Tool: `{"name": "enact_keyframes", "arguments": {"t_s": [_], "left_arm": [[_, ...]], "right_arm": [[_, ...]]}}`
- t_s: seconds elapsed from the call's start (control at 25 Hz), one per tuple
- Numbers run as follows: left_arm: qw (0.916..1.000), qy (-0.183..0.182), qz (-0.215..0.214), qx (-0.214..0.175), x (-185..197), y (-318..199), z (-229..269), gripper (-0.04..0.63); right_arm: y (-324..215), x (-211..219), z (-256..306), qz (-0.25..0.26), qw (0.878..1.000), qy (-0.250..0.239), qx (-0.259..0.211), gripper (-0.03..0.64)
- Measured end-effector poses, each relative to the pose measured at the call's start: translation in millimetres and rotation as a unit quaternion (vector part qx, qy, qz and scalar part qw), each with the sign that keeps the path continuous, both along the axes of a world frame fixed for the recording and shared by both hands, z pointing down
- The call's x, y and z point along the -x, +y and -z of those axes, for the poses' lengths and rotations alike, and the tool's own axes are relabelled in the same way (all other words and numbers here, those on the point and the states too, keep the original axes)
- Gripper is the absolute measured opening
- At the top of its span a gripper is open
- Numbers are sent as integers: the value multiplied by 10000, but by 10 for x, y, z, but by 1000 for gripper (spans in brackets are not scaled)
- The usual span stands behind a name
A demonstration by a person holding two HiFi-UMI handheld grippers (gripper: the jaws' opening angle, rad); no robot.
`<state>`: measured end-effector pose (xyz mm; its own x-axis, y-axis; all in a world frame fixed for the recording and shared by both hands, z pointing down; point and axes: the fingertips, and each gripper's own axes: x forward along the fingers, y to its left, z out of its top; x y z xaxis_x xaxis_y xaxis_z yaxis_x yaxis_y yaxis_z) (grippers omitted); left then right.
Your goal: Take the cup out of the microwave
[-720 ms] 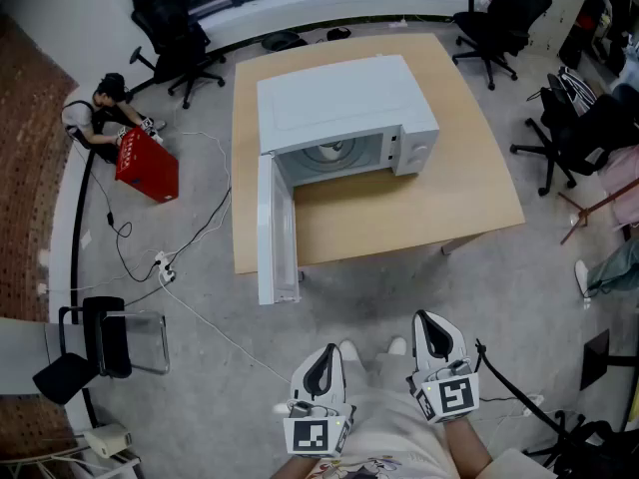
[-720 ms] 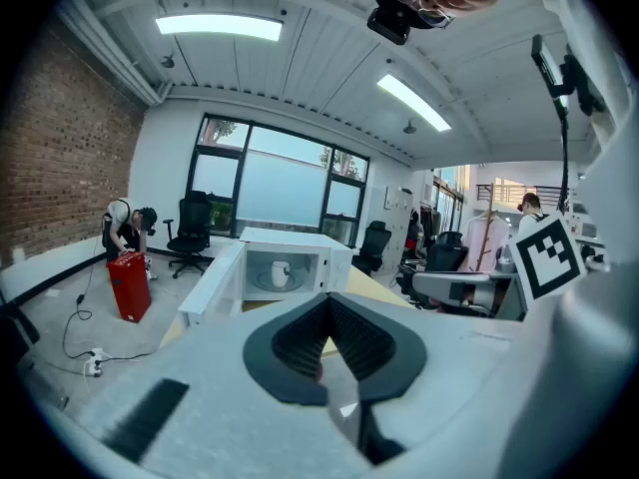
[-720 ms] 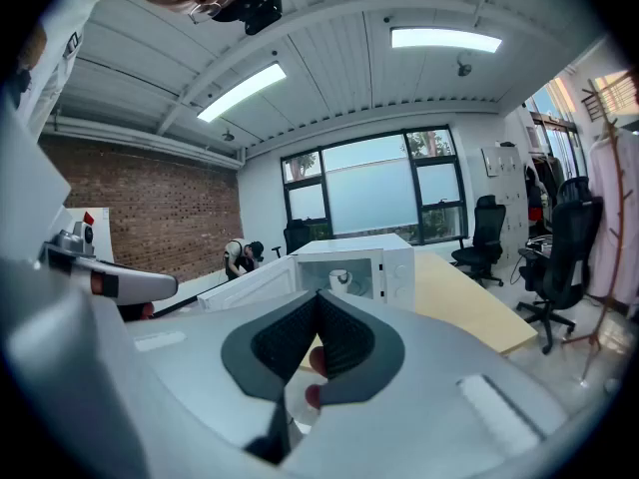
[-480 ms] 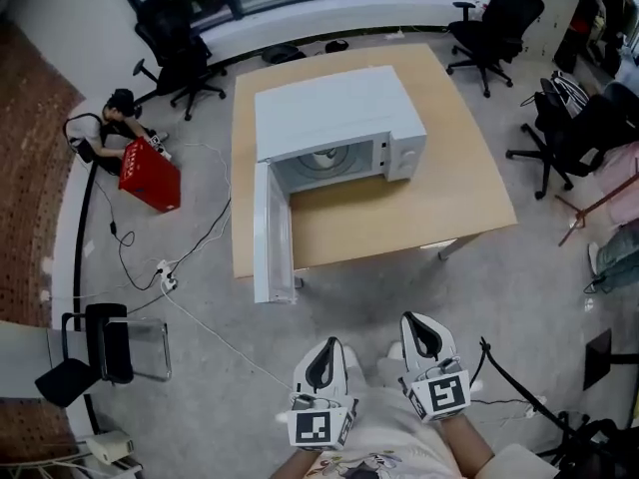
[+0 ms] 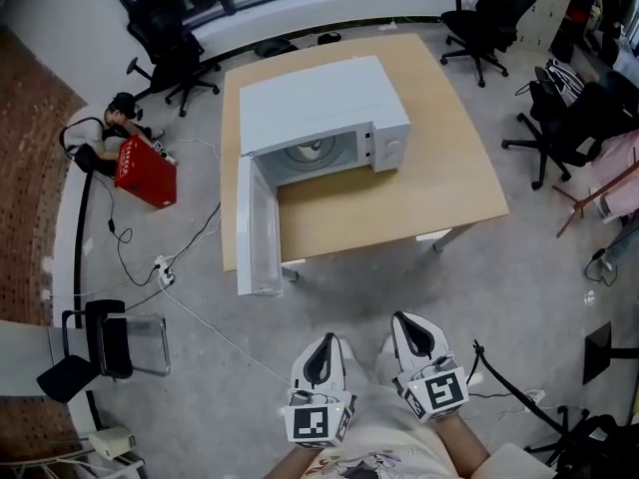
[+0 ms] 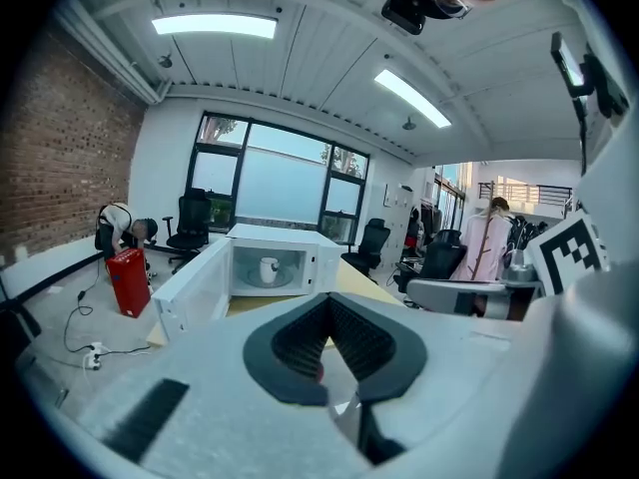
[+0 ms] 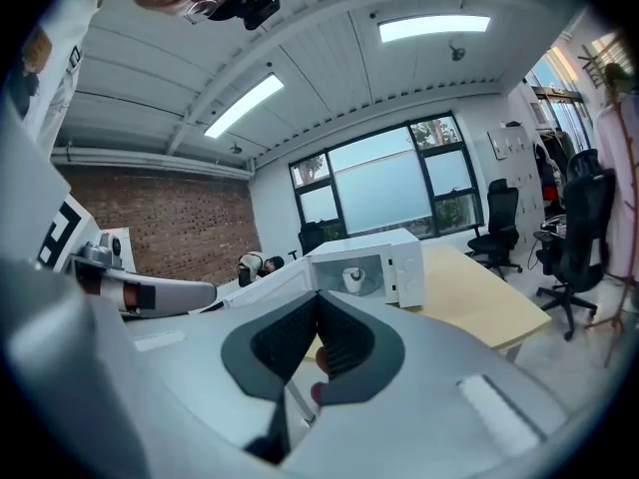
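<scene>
I am holding the left gripper (image 5: 321,352) and right gripper (image 5: 412,332) at 6 o'clock, fingers (image 6: 300,342) on both pressed together on nothing; the cup (image 6: 268,268) is sitting inside the open microwave (image 5: 319,108) on the surface (image 5: 399,198) at 12 o'clock, well apart from both

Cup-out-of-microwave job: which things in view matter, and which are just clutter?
Job:
- microwave, with its door swung open
- white cup inside it
- table under it
- left gripper and right gripper, both shut, empty, and short of the table

Clutter:
- red box
- person crouched beside it
- office chairs
- power strip with floor cables
</scene>
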<state>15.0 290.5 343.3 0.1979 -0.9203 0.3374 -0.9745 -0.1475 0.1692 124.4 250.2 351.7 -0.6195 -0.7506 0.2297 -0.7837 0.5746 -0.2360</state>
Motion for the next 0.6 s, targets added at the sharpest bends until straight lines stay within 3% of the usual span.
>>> {"name": "enact_keyframes", "arguments": {"t_s": [0.28, 0.6], "left_arm": [[9995, -61, 292, -117, -187, -32, 23, 3], [9993, 17, 337, -128, -124, -501, -57, 3]], "right_arm": [[-83, -229, -20, 230, 9997, 50, -106, 6], [-448, -67, -95, 434, 9990, -32, -34, 6]]}}
